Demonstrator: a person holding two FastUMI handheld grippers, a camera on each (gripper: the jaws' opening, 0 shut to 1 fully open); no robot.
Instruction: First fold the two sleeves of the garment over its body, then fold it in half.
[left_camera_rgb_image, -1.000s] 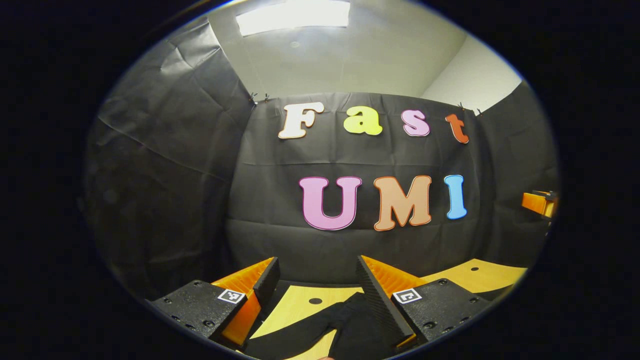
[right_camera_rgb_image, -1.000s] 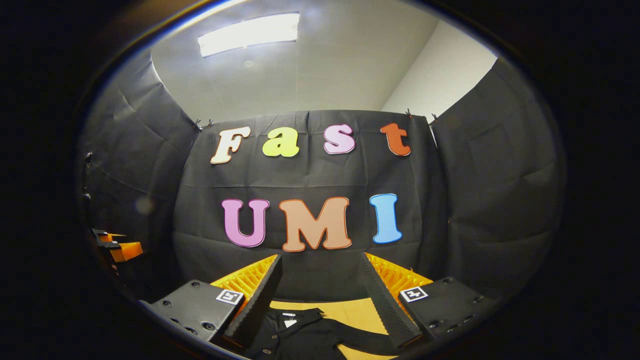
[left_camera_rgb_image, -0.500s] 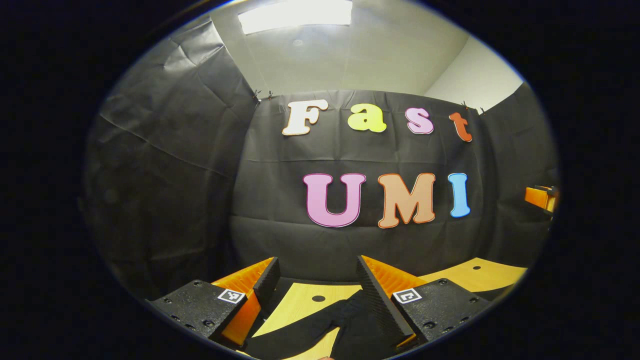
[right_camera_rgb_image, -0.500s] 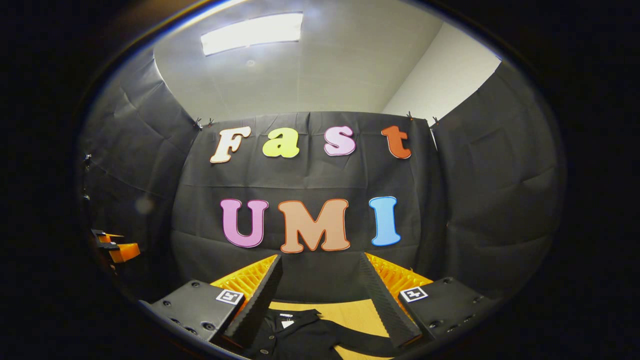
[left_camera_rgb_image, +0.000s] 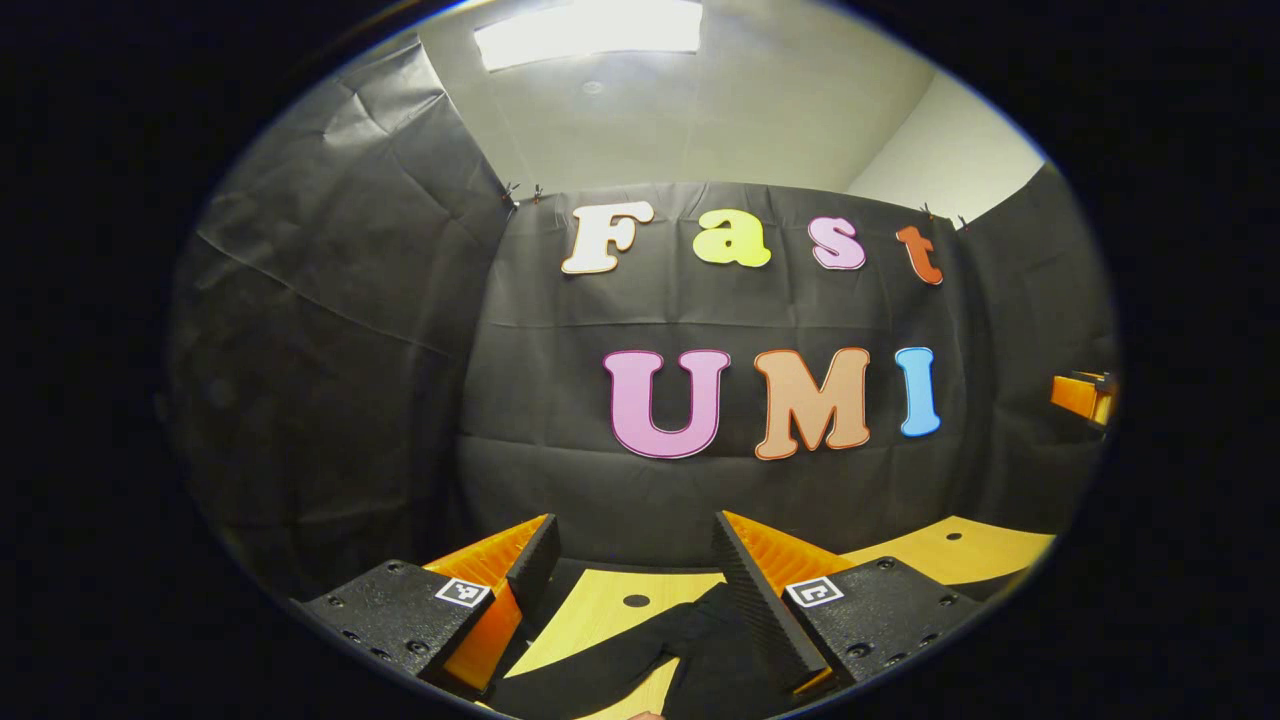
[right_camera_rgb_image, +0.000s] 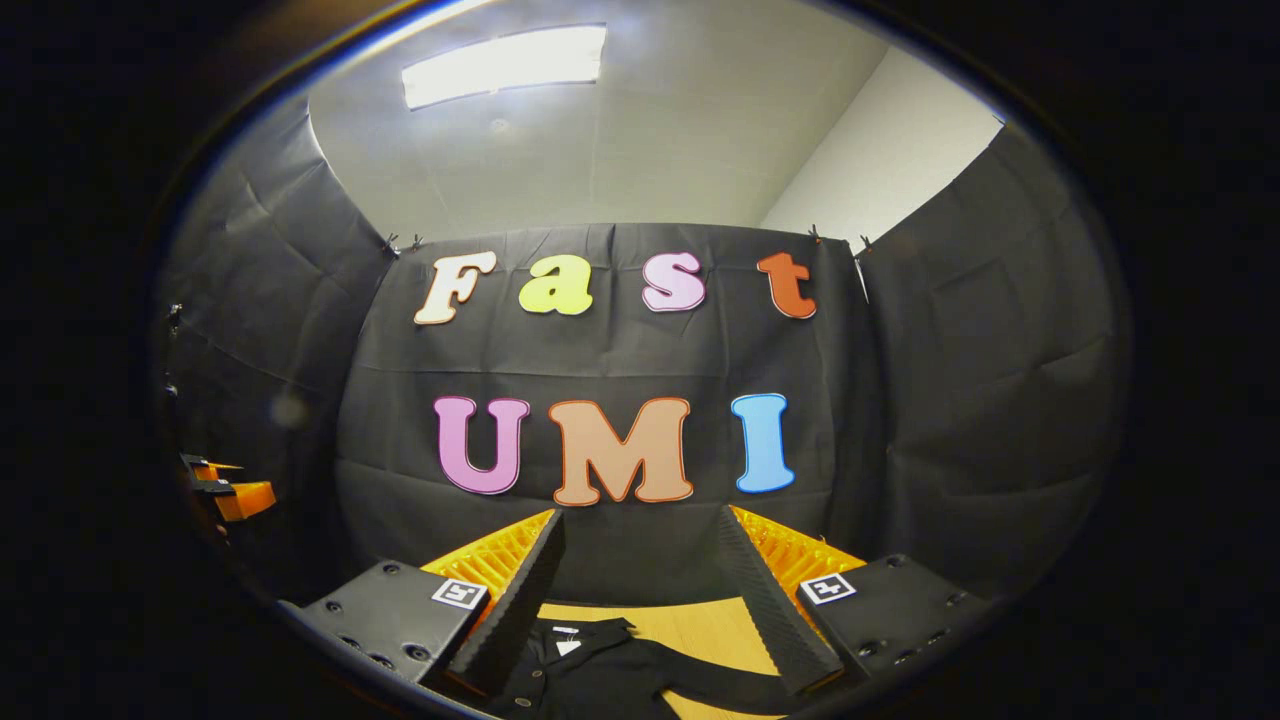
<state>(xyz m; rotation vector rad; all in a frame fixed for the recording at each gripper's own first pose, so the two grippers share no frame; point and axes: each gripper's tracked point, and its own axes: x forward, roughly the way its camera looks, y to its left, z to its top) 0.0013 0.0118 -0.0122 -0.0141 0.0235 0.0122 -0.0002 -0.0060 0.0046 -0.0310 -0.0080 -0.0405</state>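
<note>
Left gripper (left_camera_rgb_image: 635, 545): I see its two fingers spread wide, with nothing between them. They hang above the table, pointing toward the booth's wall.
Left sleeve area: in the left gripper view a black sleeve (left_camera_rgb_image: 600, 665) of the garment lies flat on the wooden table (left_camera_rgb_image: 590, 610), running from lower left up to the body of the garment, which goes under the inner finger on the right.
Table: light wood, with small dark holes; one hole (left_camera_rgb_image: 636, 601) is just beyond the sleeve, between the fingers.
Other gripper from the left: at the far right edge of the left gripper view I see a small piece of the right gripper, well apart from mine.
Garment (right_camera_rgb_image: 610, 670): in the right gripper view it is a black shirt with collar and a small white tag at the neck, lying flat on the table. The collar sits near the left finger, and a sleeve (right_camera_rgb_image: 725, 690) stretches to the right under the right finger.
Right gripper (right_camera_rgb_image: 640, 550): the fingers are also wide apart and hold nothing; they are above the garment, and I cannot tell if they touch it.
Ceiling light (right_camera_rgb_image: 505, 66): a bright panel, above the wall.
</note>
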